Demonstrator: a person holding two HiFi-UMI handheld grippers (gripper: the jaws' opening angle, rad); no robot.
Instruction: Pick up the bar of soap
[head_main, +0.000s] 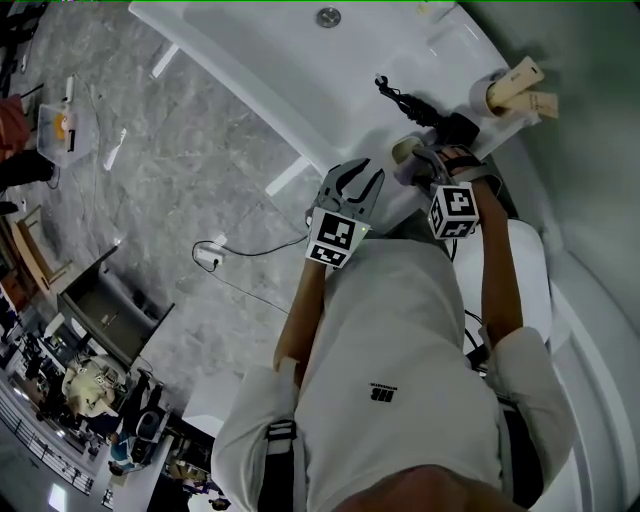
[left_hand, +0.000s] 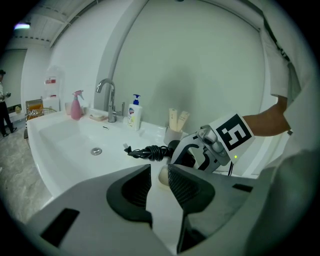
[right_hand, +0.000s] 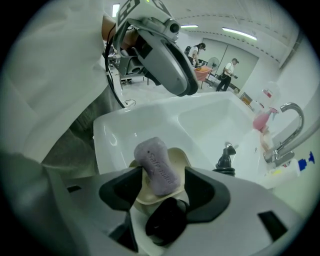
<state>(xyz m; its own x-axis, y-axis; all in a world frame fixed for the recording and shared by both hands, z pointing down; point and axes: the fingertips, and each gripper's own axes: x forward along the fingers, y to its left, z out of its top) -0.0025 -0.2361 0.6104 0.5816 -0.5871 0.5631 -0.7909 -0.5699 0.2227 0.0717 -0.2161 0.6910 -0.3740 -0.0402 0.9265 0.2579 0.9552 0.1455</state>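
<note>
Right gripper view, bar of soap (right_hand: 159, 165): dull mauve, matte oblong with rounded corners and stamped lettering along its top face. It lies tilted on a soap dish.
Right gripper view, soap dish (right_hand: 180, 156): cream, smooth, shallow and rounded, on the white rim beside the sink (right_hand: 210, 120).
Right gripper view, right gripper (right_hand: 161, 175): jaws spread wide, with black pads on either side of the bar, not squeezing it.
Left gripper view, left gripper (left_hand: 159, 187): grey shells and ribbed dark pads, parted by a narrow gap with nothing between them.
Left gripper view, counter: glossy white basin, chrome faucet (left_hand: 107, 97), pink spray bottle (left_hand: 76, 105), black corded tool (left_hand: 150, 151).
Head view: both grippers are side by side at the basin's near edge, the right one over the dish.
</note>
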